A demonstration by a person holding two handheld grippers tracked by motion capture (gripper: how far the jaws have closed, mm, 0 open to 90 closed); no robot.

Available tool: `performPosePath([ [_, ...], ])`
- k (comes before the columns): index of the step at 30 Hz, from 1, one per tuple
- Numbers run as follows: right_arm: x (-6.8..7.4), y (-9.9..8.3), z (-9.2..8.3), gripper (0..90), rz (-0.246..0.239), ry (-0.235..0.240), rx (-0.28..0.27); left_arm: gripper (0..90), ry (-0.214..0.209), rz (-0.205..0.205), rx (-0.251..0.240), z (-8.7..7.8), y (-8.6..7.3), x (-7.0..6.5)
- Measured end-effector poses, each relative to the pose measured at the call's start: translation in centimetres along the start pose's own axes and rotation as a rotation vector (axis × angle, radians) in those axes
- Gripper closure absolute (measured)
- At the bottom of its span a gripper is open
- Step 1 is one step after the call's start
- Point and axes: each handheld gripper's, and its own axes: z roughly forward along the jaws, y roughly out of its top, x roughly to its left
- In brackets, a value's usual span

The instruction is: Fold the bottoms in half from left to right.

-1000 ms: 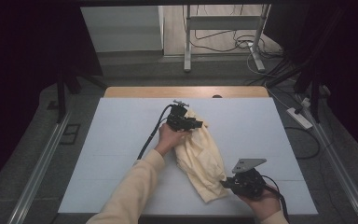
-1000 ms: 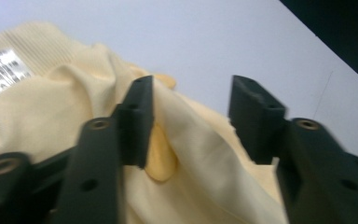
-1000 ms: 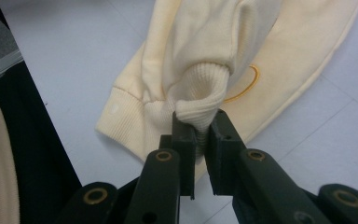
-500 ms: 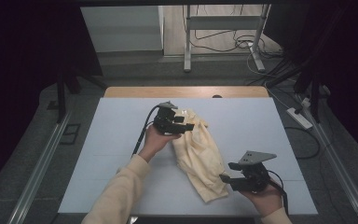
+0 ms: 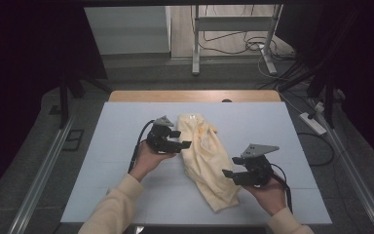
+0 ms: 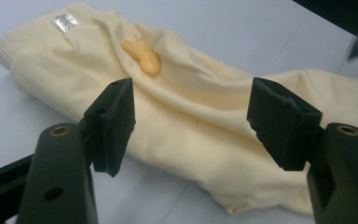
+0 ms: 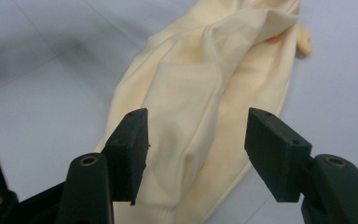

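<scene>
High view. A pale yellow garment [image 5: 207,158] lies crumpled in a long strip on the white bench [image 5: 117,126], running from the far centre toward the near right. The left gripper [image 5: 184,144] is held just left of the garment's far half, its jaws pointing right toward the cloth and standing apart. The right gripper [image 5: 228,174] is held at the garment's near right edge, jaws pointing left and likewise apart. Both pairs of jaws have just been opening, and neither presses on the cloth. Cream sleeves enter from the near edge. Beyond the bench, a strip of wooden top [image 5: 195,95] shows at the far side, and cables [image 5: 246,44] lie on the floor.

Left gripper view. The two black jaws stand wide apart above the garment [image 6: 200,126], with nothing clamped between them. A small white label [image 6: 65,21] sits near the folded edge at upper left, and a darker yellow drawstring [image 6: 143,57] lies on the cloth beyond the jaws.

Right gripper view. The jaws are again apart, clear of the cloth. The garment [image 7: 200,102] stretches away from them toward the upper right, with a deep fold along its middle.
</scene>
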Motion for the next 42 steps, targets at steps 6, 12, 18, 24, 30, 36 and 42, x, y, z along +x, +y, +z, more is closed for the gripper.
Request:
performPosePath([
  [6, -1.4, 1.9, 1.4, 40.6, 0.012, -0.016, -0.004, 32.6, 0.005, 0.007, 0.003, -1.0, -1.1, -0.4],
  [12, -2.1, 3.1, 3.3, 40.7, 0.011, -0.024, 0.029, 32.6, 0.002, 0.008, 0.001, -1.5, -1.9, -0.6],
  [18, -2.2, 3.1, 4.3, 41.8, 0.010, -0.023, 0.058, 32.3, 0.000, -0.004, 0.006, -1.6, -2.7, -0.4],
  [24, -2.0, 2.5, 4.5, 56.7, -0.007, -0.012, 0.100, 32.2, 0.002, -0.013, 0.010, -1.6, -3.3, -0.2],
  [30, -2.0, 1.7, 4.3, 81.3, -0.033, -0.001, 0.145, 32.1, -0.001, -0.004, 0.007, -1.6, -3.3, -0.4],
  [36, -2.1, 1.4, 3.2, 85.7, -0.040, -0.011, 0.138, 32.1, -0.003, -0.001, 0.008, -1.6, -3.3, -0.5],
  [42, -2.6, 0.6, 2.6, 86.4, -0.031, -0.019, 0.153, 32.1, -0.002, -0.001, 0.009, -1.7, -3.4, -0.5],
])
